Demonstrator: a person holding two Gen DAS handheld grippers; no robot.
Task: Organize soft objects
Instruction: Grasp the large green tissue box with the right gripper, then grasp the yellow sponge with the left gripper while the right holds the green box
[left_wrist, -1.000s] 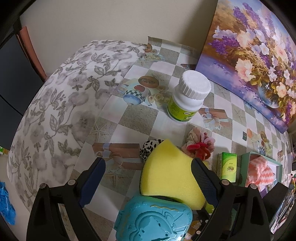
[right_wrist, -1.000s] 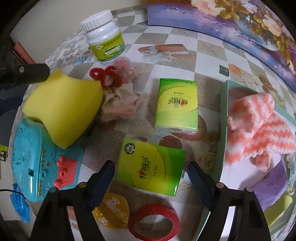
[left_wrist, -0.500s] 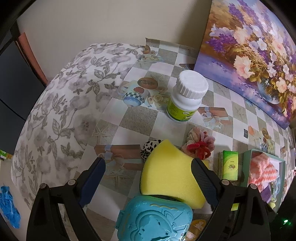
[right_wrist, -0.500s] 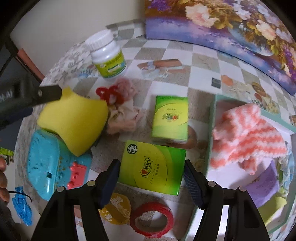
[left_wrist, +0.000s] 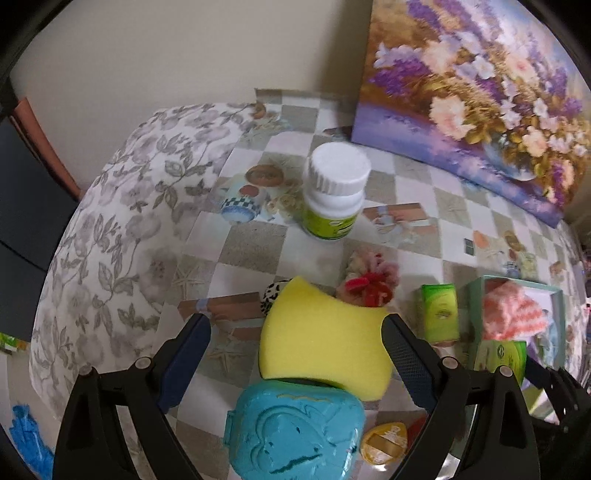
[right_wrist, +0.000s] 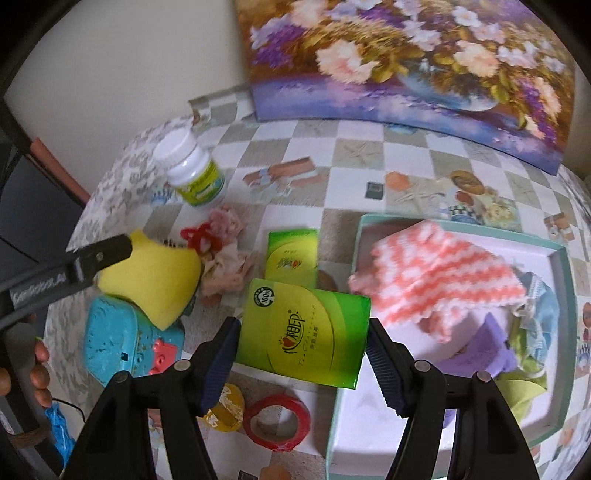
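The green tissue pack (right_wrist: 303, 336) had come up off the counter (right_wrist: 354, 155), squeezed in the right tongs (right_wrist: 301, 341), likely headed for the box (right_wrist: 561, 295) holding the pink cloth (right_wrist: 436, 273). The left tongs (left_wrist: 295, 354) hung wide over the yellow sponge (left_wrist: 325, 347).

The green tissue pack (right_wrist: 303, 334) sits tilted between the pads of the right tool (right_wrist: 303, 354), clear of the worktop, its glossy face with a yellow curve turned up. Beyond it lies a smaller green pack (right_wrist: 291, 254) (flat on the checked cloth). To the tool's right, a pink-and-white knitted cloth (right_wrist: 436, 277) lies crumpled in the teal-rimmed box (right_wrist: 561, 295). Between the left tool's (left_wrist: 295, 354) pads, nearer the right one, a yellow sponge (left_wrist: 325, 343) leans on a blue toy.
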